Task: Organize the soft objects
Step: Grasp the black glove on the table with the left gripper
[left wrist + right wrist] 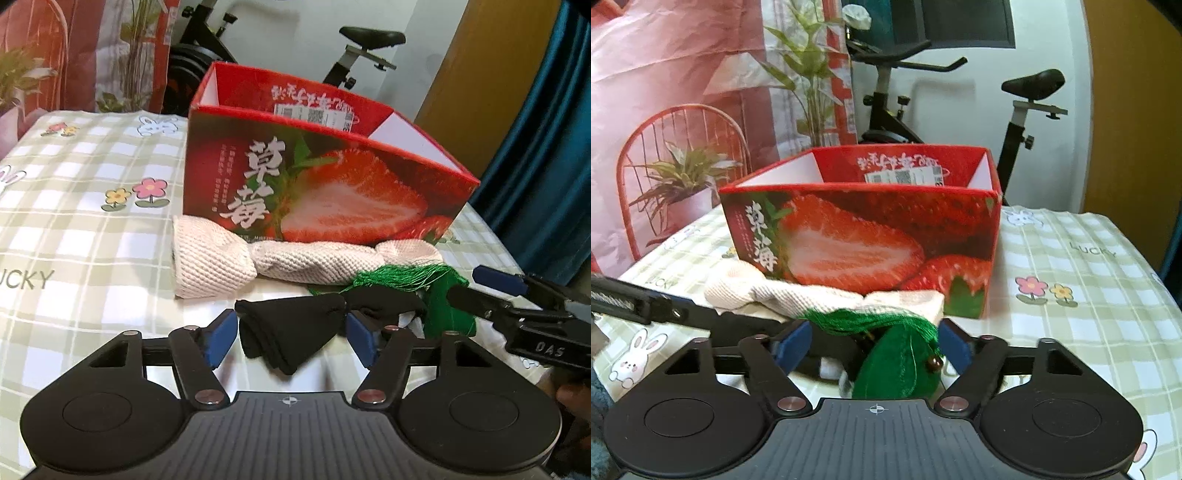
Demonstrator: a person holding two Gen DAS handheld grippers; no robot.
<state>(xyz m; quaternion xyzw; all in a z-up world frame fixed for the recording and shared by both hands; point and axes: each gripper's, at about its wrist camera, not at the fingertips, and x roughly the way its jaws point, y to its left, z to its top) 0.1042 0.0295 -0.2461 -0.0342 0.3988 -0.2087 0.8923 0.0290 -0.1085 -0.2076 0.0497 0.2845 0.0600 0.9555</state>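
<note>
A red strawberry box (317,184) stands open-topped on the checked cloth; it also shows in the right wrist view (864,236). A pale knitted cloth (288,258) lies twisted along its front (827,297). A folded black sock (291,332) lies between the open fingers of my left gripper (291,341), which do not press it. A green tasselled soft object (890,354) lies between the open fingers of my right gripper (875,349); it also shows in the left wrist view (436,295). The right gripper (476,286) enters the left wrist view from the right.
The table has a green-and-white checked cloth (92,229) with flowers and rabbits. An exercise bike (1027,110) stands behind the table. A pink printed backdrop (683,92) hangs at the left. A blue curtain (546,147) is at the right.
</note>
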